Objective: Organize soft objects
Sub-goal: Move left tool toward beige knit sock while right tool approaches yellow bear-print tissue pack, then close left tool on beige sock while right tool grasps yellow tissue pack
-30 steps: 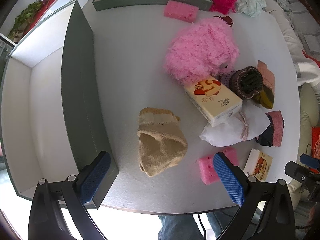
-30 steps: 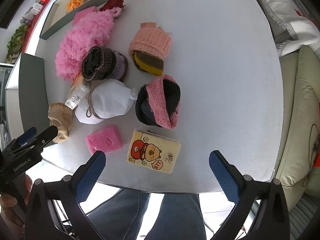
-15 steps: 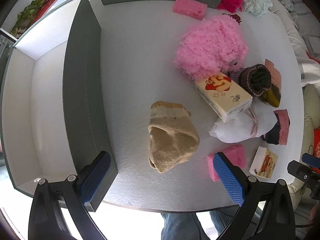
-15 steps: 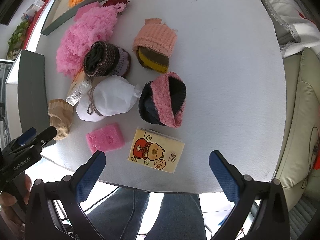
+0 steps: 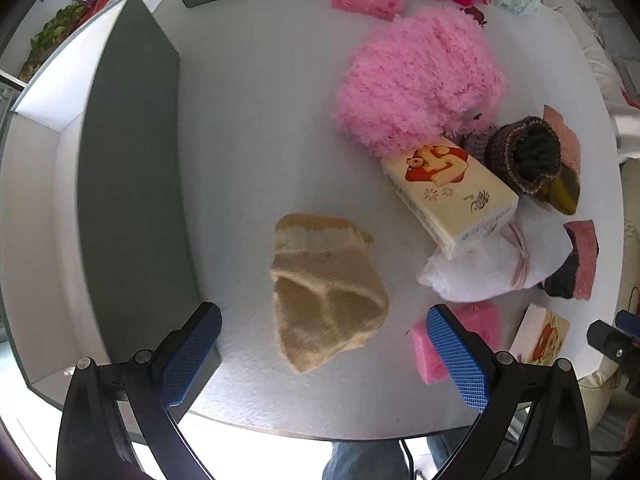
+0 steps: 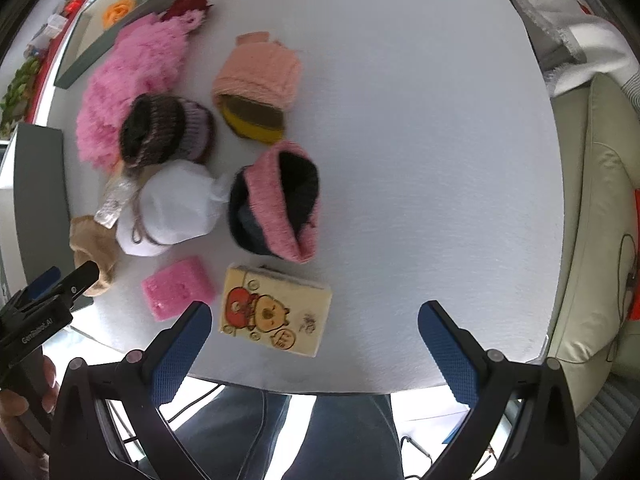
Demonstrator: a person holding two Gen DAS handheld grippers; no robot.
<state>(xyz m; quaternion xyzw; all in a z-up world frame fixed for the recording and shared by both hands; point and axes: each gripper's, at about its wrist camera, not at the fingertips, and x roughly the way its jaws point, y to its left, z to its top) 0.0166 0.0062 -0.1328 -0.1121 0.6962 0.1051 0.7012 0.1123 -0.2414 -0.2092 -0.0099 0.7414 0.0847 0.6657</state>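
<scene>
From my left wrist camera, my left gripper [image 5: 320, 354] hangs spread wide and empty above the near edge of a round white table [image 5: 256, 128]. A folded beige sock [image 5: 324, 292] lies on the table between and just beyond the blue fingertips, not touched by either. Left of the sock stands a grey-walled box [image 5: 128, 168] with a white inside. Right of the sock lies a pink sponge [image 5: 460, 338], partly hidden behind my right-hand finger. Further right of the sock sits a long tissue pack [image 5: 452, 188], resting on a white drawstring pouch [image 5: 492, 268], with a fluffy pink bundle [image 5: 416, 84] beyond it. From my right wrist camera, my right gripper [image 6: 314, 344] is also released and holds nothing, hovering at the table's near edge. A small cartoon-bear tissue pack [image 6: 274, 314] lies between its fingers, closer to the left one. Just left of that pack is the pink sponge, and beyond it a rolled pink and black knit [image 6: 280, 204]. The beige sock shows at the far left of the pack, beside the tip of my other gripper.
</scene>
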